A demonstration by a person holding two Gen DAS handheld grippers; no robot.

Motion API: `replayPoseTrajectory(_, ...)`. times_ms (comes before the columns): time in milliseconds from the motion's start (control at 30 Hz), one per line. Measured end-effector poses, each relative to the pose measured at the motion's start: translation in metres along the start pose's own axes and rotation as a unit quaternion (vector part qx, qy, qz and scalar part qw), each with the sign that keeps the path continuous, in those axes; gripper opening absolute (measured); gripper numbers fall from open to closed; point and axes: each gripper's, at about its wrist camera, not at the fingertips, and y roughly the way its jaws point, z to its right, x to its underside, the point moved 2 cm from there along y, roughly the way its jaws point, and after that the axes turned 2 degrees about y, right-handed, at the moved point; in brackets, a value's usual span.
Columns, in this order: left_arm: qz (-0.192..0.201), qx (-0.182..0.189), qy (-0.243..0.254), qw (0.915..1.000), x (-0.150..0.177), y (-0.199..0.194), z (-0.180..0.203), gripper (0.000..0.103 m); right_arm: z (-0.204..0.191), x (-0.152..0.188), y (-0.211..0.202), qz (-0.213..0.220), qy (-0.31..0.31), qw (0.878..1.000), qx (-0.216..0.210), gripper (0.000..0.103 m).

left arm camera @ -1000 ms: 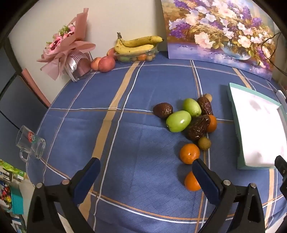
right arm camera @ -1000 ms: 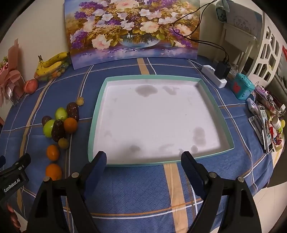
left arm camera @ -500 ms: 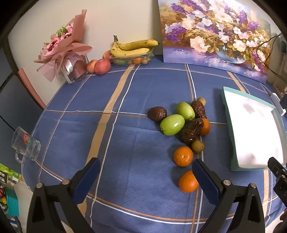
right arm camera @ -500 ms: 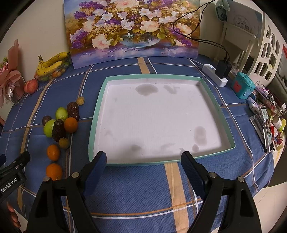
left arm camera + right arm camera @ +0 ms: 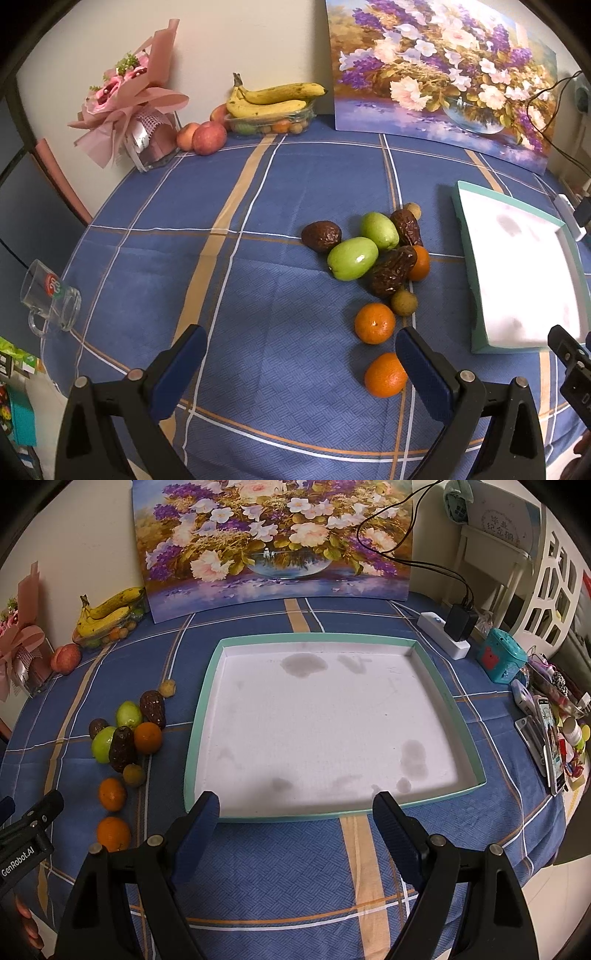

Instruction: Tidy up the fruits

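Left view: left claw (image 5: 301,360) gaped wide, empty, above the blue surface (image 5: 258,206); fruits (image 5: 364,258) heaped just ahead, beside the tray (image 5: 466,258). Right view: right claw (image 5: 295,818) spread apart, empty, at the tray's (image 5: 201,716) near rim; fruits (image 5: 125,738) left of it.

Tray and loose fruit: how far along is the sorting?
Nothing done: the tray holds no fruit. Nothing in hand: left tool and right tool are both open. All the loose fruit remains on the tablecloth, beside the tray.
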Motion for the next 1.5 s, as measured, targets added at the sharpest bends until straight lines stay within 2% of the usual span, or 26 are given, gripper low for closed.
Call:
replayPoseTrajectory(467, -0.006, -0.004, -0.007, 0.9999, 0.001, 0.003, -0.006, 0.103, 0.000, 0.000, 0.000, 0.000, 0.000, 1.000, -0.001, 0.086)
replayPoseTrajectory(900, 0.020, 0.033, -0.025, 0.9989, -0.002, -0.002, -0.009, 0.103, -0.002, 0.000, 0.000, 0.001, 0.003, 1.000, -0.002, 0.086)
replayPoseTrajectory(1500, 0.018, 0.046, -0.029, 0.9984, -0.003, -0.003, -0.011, 0.103, 0.002, -0.003, -0.004, 0.027, 0.021, 0.999, -0.021, 0.086)
